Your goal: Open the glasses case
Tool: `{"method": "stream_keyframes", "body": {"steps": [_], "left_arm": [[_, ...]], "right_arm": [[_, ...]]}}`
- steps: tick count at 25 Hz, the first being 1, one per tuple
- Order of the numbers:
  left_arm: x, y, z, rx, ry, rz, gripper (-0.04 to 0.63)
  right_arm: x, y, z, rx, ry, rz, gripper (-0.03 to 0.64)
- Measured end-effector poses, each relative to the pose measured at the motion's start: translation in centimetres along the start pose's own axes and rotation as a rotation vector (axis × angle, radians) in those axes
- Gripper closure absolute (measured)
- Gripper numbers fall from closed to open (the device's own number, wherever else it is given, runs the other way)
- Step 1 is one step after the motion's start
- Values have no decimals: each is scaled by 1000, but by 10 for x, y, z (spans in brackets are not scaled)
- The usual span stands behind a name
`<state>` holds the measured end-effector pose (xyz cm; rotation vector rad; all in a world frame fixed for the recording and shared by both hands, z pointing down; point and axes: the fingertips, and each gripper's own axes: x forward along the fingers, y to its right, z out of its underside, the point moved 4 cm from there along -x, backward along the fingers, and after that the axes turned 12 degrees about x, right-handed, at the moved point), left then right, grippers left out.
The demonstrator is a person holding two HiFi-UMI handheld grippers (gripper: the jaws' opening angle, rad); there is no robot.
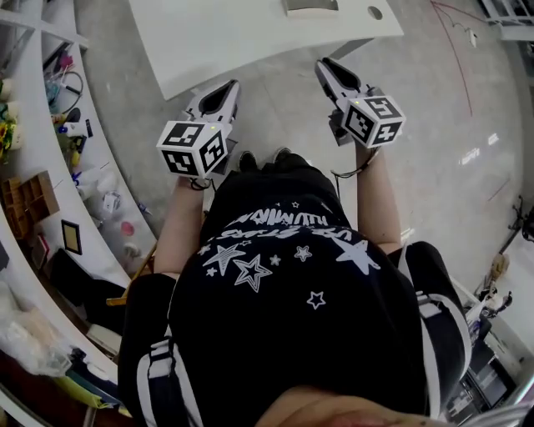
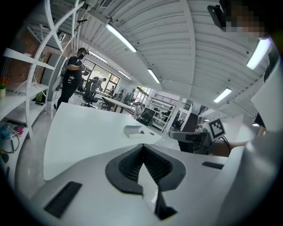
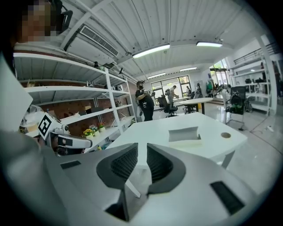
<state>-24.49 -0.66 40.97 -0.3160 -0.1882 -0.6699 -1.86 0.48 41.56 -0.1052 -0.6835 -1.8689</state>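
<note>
The glasses case point(image 1: 309, 7) is a pale boxy thing lying on the white table point(image 1: 217, 42), at the top edge of the head view. It also shows ahead of the jaws as the case point(image 2: 132, 130) and the case point(image 3: 185, 134). My left gripper point(image 1: 224, 90) is held over the floor short of the table, its jaws touching at the tips with nothing between them point(image 2: 142, 145). My right gripper point(image 1: 327, 67) is level with it, also short of the table. Its jaws point(image 3: 141, 149) stand a narrow gap apart and are empty. Neither gripper touches the case.
White shelves point(image 1: 50, 192) with clutter run along the left. The table has a round hole point(image 1: 374, 12) near the case. A person point(image 3: 144, 105) stands beyond the table by more desks and chairs. Grey floor lies under both grippers.
</note>
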Motion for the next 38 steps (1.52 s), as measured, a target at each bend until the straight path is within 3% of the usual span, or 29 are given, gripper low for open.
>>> {"method": "stream_keyframes", "body": {"steps": [11, 21, 28, 38], "left_arm": [[15, 53, -11, 55, 25, 29, 584], [-11, 122, -11, 86, 47, 18, 584], [-16, 166, -23, 133, 81, 36, 584], [-31, 215, -26, 174, 111, 44, 584]], "right_arm": [[-51, 9, 12, 8, 47, -5, 567], [-123, 6, 25, -2, 89, -18, 607], [-176, 19, 16, 32, 165, -6, 609], [-216, 15, 27, 22, 191, -31, 609]]}}
